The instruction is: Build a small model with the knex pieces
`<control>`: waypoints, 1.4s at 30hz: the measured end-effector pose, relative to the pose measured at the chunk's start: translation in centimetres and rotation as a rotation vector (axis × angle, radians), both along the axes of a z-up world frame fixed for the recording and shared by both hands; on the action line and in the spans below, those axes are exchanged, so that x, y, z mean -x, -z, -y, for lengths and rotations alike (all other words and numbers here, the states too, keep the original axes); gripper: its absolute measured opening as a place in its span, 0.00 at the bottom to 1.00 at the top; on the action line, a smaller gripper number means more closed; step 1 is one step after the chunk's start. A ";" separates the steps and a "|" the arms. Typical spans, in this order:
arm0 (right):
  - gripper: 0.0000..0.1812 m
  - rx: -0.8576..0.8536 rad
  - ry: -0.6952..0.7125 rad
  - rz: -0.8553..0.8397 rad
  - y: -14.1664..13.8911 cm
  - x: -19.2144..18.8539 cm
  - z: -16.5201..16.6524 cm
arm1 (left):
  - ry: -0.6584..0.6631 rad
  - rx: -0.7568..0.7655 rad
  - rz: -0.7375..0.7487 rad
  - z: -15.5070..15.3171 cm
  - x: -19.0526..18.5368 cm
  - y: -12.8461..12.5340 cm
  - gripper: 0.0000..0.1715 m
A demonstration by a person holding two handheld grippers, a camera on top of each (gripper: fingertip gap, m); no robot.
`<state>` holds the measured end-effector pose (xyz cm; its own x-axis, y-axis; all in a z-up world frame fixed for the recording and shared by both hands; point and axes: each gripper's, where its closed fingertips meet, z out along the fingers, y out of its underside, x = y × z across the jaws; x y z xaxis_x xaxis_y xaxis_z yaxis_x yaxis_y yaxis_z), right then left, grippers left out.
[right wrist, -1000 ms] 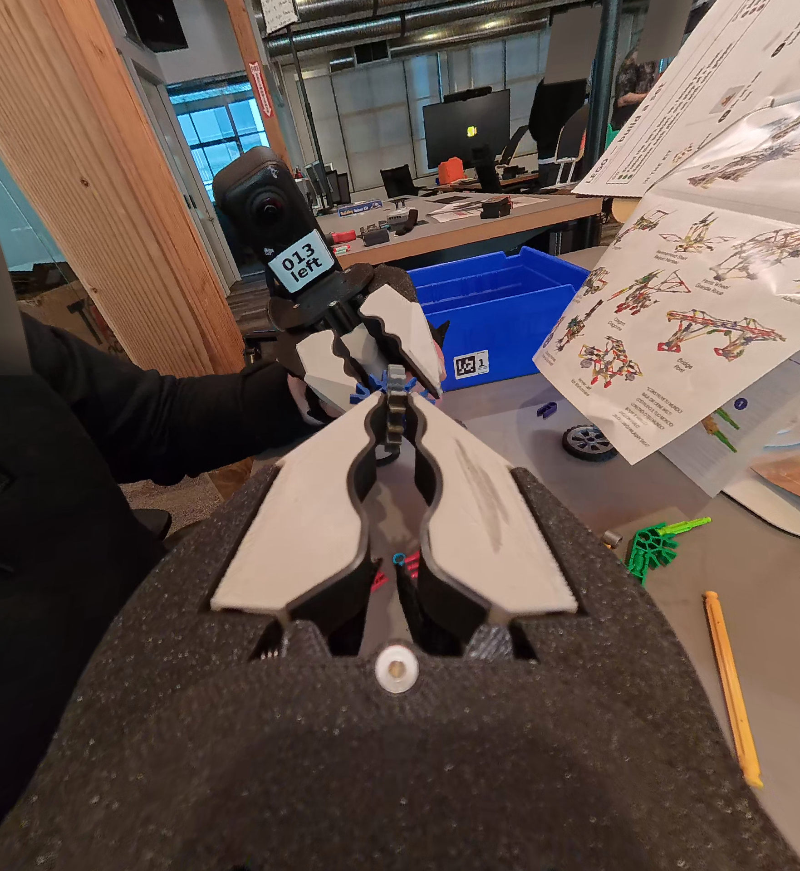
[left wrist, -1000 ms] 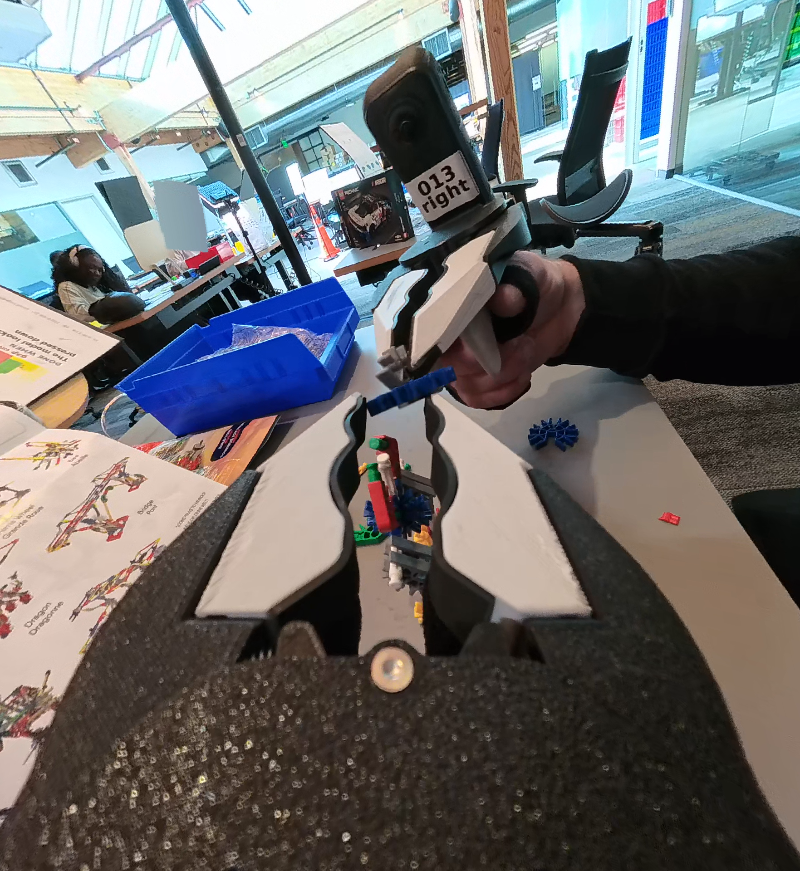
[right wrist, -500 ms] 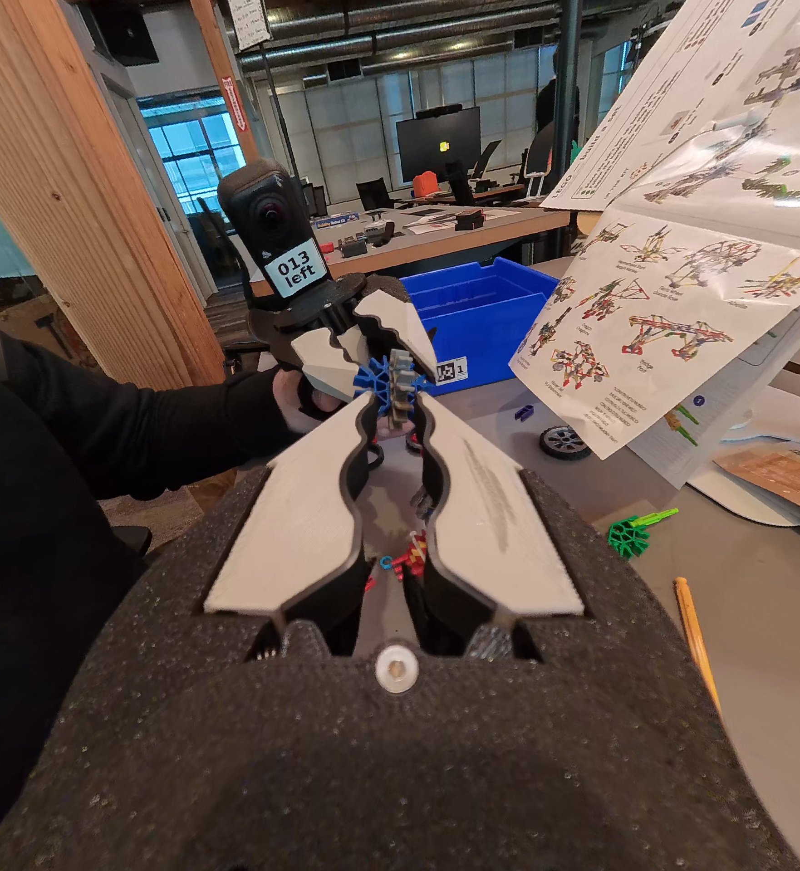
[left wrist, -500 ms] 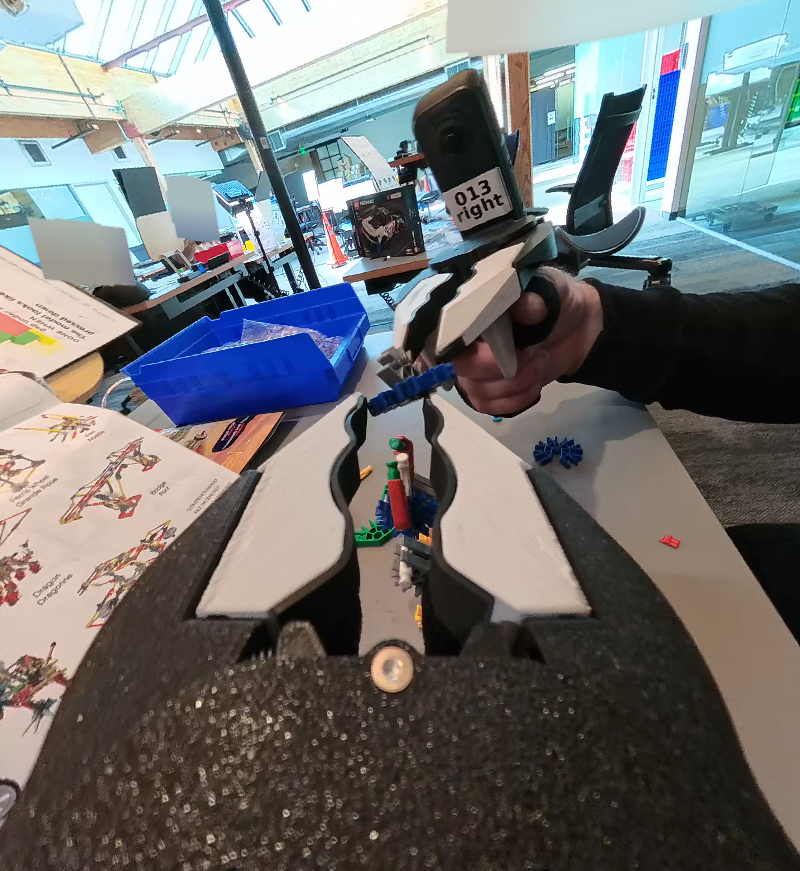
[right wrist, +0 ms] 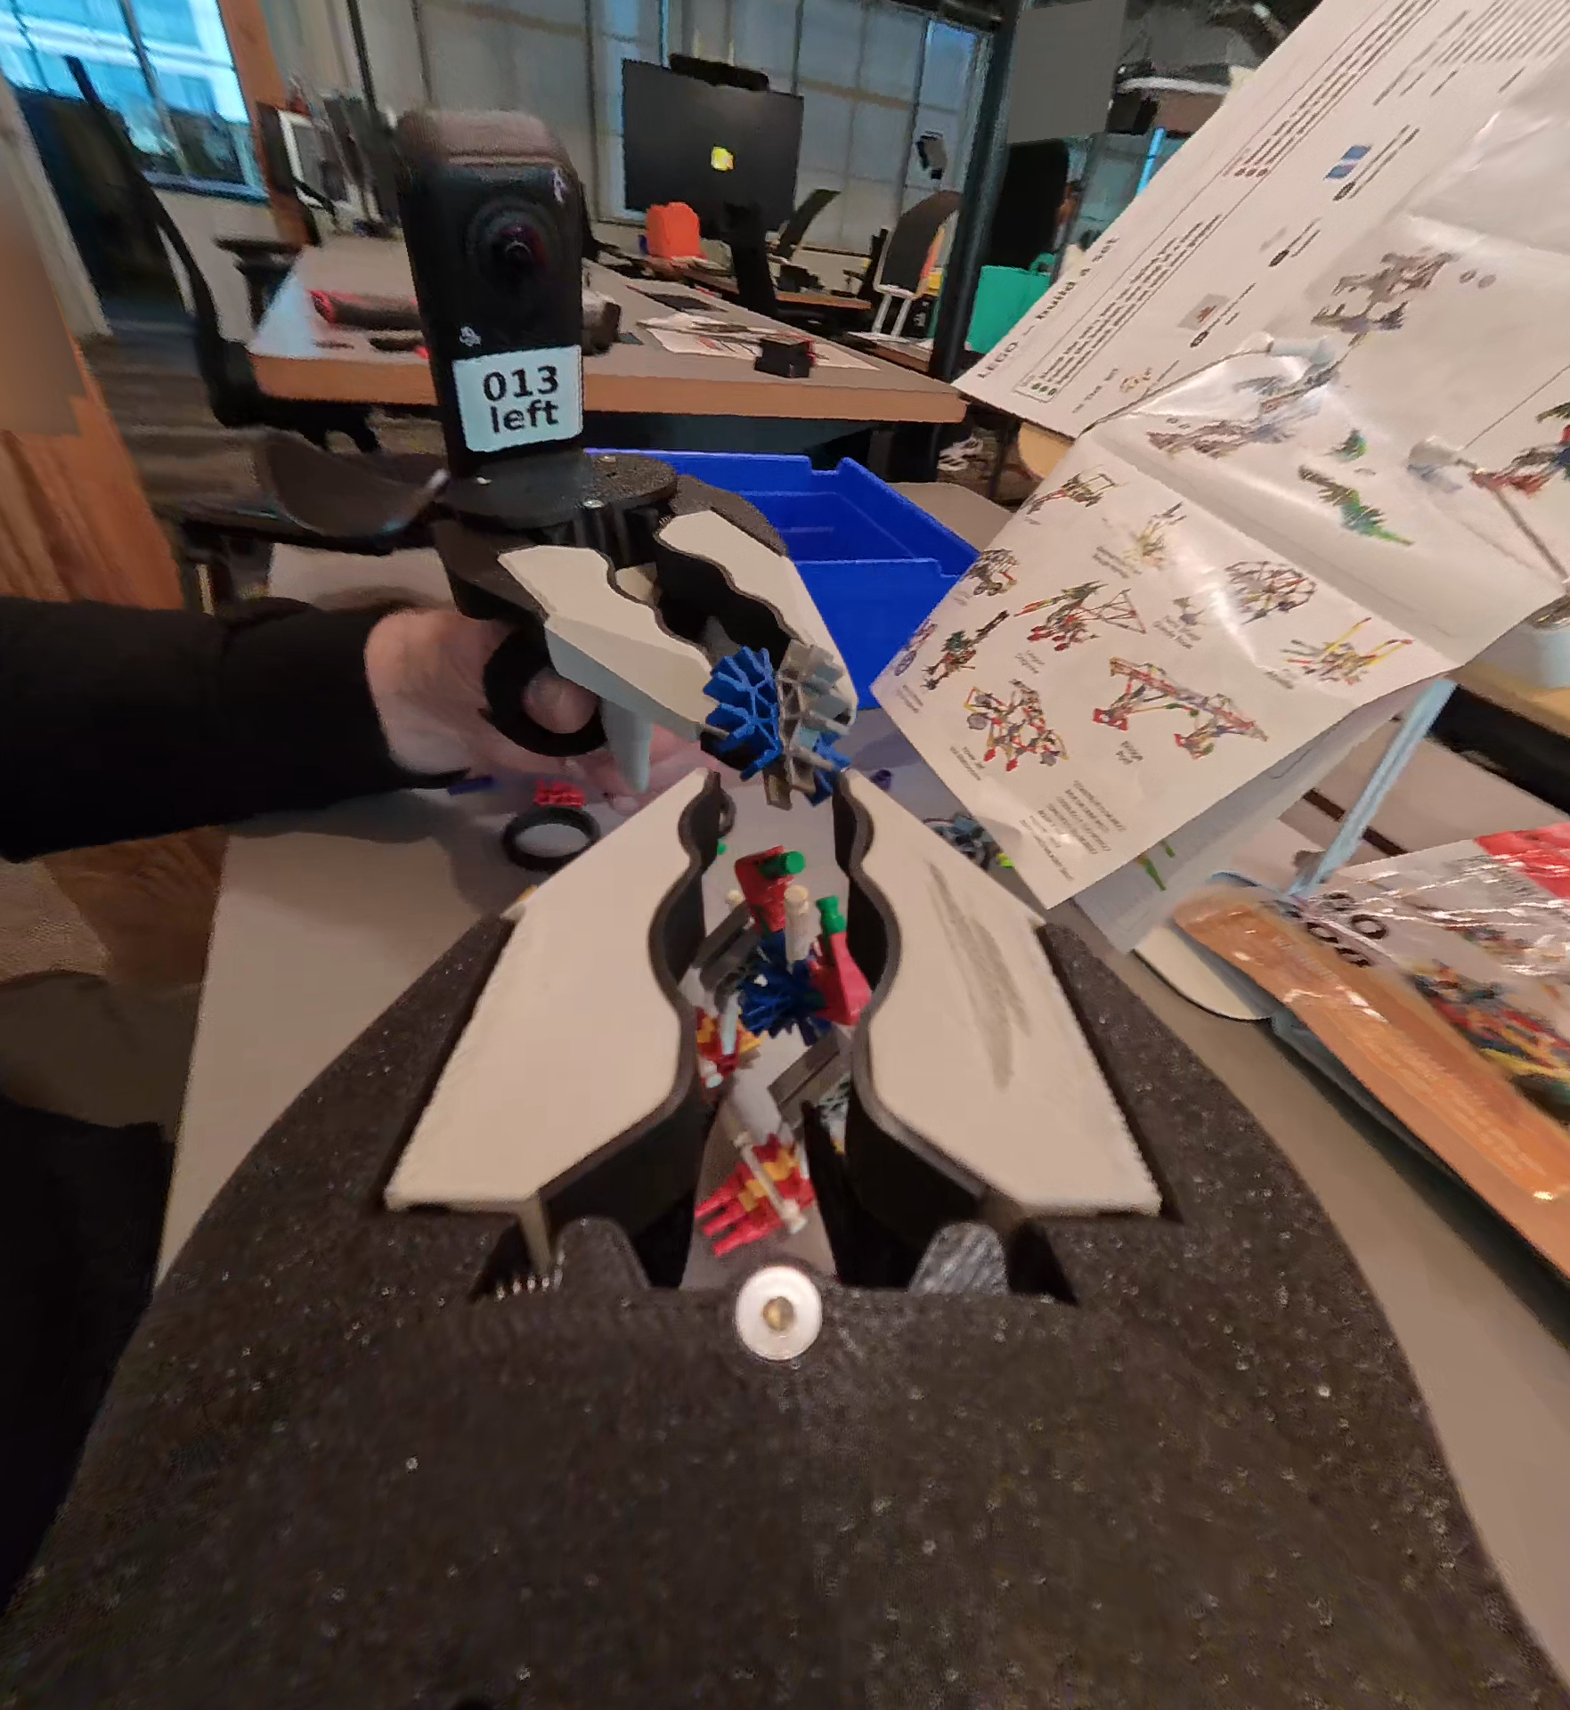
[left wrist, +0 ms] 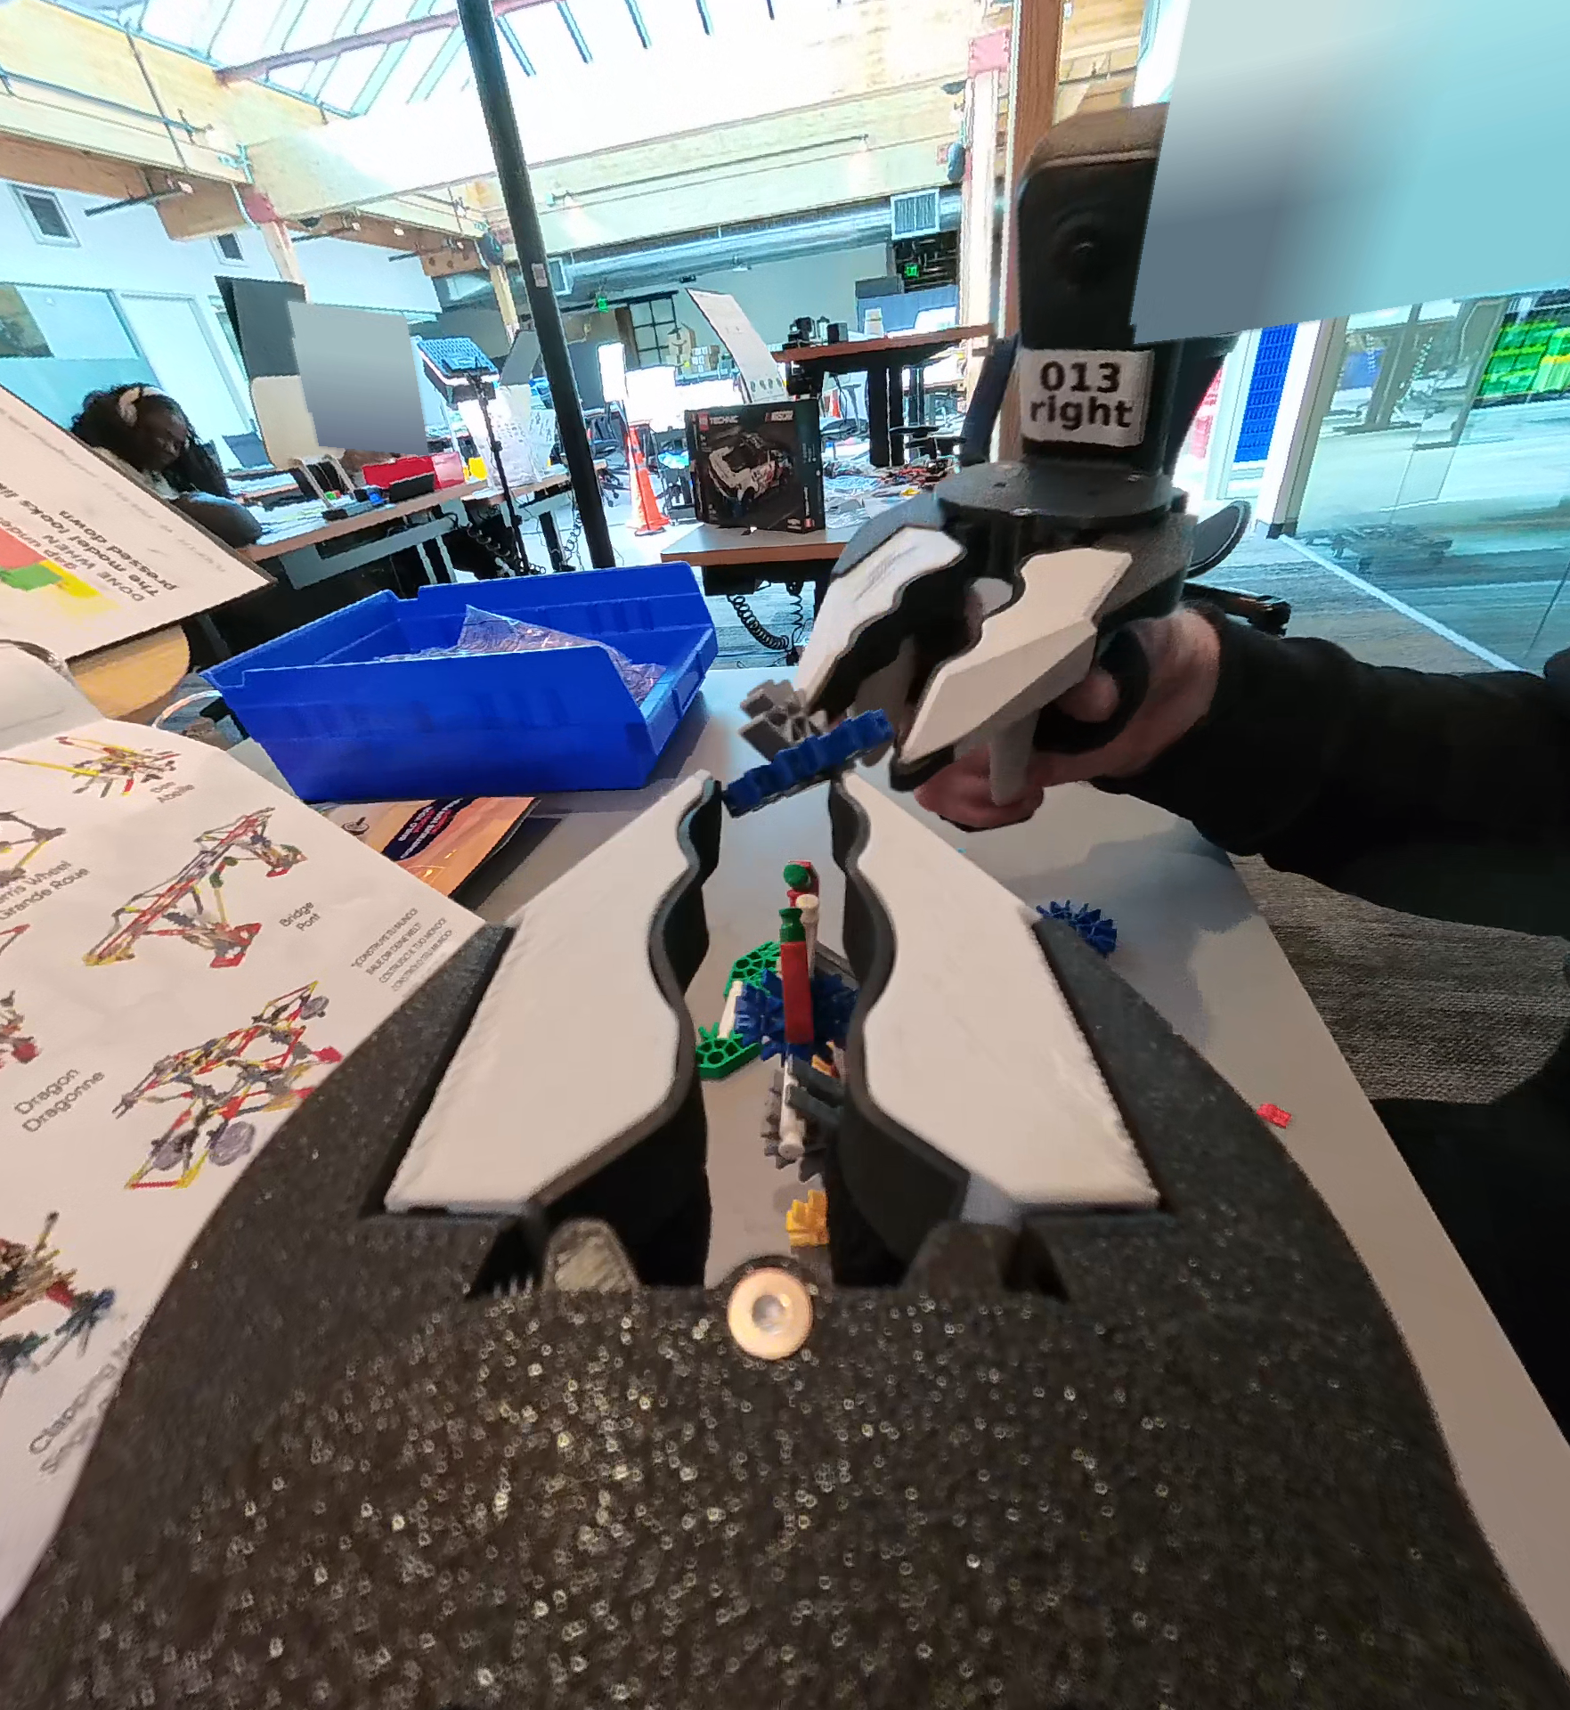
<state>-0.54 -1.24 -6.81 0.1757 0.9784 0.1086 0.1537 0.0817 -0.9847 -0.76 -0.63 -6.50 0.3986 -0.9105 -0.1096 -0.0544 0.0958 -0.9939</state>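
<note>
My left gripper (left wrist: 776,794) is shut on a blue snowflake-shaped connector (left wrist: 799,763), held in the air above the grey table (left wrist: 1160,972). My right gripper (right wrist: 776,788) is shut on a grey toothed connector (right wrist: 809,708), which is pressed against the blue connector (right wrist: 744,703). Each gripper faces the other: the right gripper (left wrist: 855,731) shows in the left wrist view, and the left gripper (right wrist: 762,685) shows in the right wrist view. Below them lies a pile of red, green, blue and white construction pieces (left wrist: 790,999), also in the right wrist view (right wrist: 781,972).
A blue bin (left wrist: 485,712) with a plastic bag stands at the back. An instruction sheet (left wrist: 115,972) hangs on a stand (right wrist: 1373,796). A loose blue connector (left wrist: 1077,925), a small red piece (left wrist: 1273,1115), a black ring (right wrist: 548,837) and an orange package (right wrist: 1456,1018) lie on the table. Both grippers' tips are close together, under 4 cm apart. Left tips and right tips are each some 35 cm from the orange package (right wrist: 1456,1018).
Both grippers have risen and tipped down toward the table, still holding the two connectors together. The right gripper now looms closer and farther right in the left wrist view.
</note>
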 end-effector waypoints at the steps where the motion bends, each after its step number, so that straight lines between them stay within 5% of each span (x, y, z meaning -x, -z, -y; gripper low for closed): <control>1: 0.13 -0.025 0.014 0.007 0.0 0.1 -0.1 | 0.004 0.007 0.000 0.0 -0.1 0.1 0.13; 6: 0.10 -0.089 0.047 0.026 -0.2 0.3 -0.2 | 0.012 0.028 -0.003 0.0 -0.2 0.4 0.11; 42: 0.10 0.174 -0.083 -0.173 -1.6 -0.2 -0.2 | -0.004 0.012 0.009 -0.3 -0.2 0.2 0.14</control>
<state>-0.32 -1.02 -5.22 0.0954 0.9916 -0.0878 -0.0188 -0.0864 -0.9961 -0.55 -0.34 -6.70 0.4030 -0.9103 -0.0949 -0.0454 0.0836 -0.9955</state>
